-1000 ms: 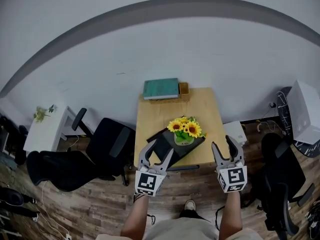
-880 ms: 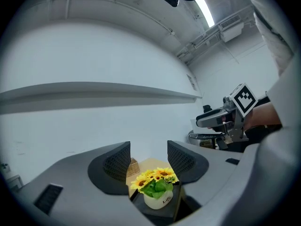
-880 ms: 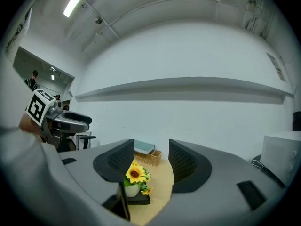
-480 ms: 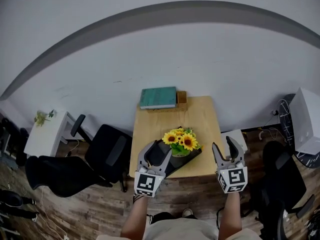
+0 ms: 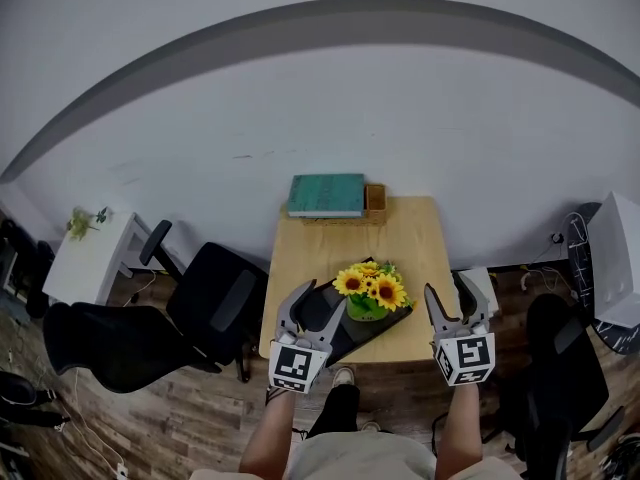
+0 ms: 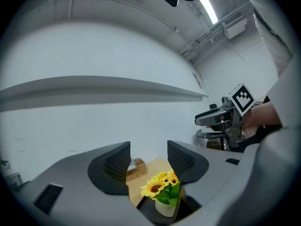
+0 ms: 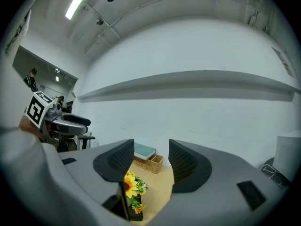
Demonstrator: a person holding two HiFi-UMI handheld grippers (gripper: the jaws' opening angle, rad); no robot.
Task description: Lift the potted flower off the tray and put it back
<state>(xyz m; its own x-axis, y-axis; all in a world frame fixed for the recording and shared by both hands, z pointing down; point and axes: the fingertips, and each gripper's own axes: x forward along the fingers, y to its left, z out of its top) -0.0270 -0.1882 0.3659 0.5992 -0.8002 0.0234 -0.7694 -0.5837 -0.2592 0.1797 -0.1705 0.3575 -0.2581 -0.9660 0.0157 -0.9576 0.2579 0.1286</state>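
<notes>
**A:** Which step is this?

**B:** The approach, I judge. The left gripper [image 5: 318, 298] hangs at the near edge of the bench [image 5: 400, 248], jaws wide apart and empty. Just beyond it the dark tray [image 5: 392, 314] carries the potted flower [image 5: 371, 290]. The right gripper [image 5: 448, 290], equally agape, holds nothing off the near right corner.

**A:** And next?

**B:** Set jaws either side of the pot, then close. What the small basket [image 5: 376, 198] at the far edge contains I cannot tell.
</notes>
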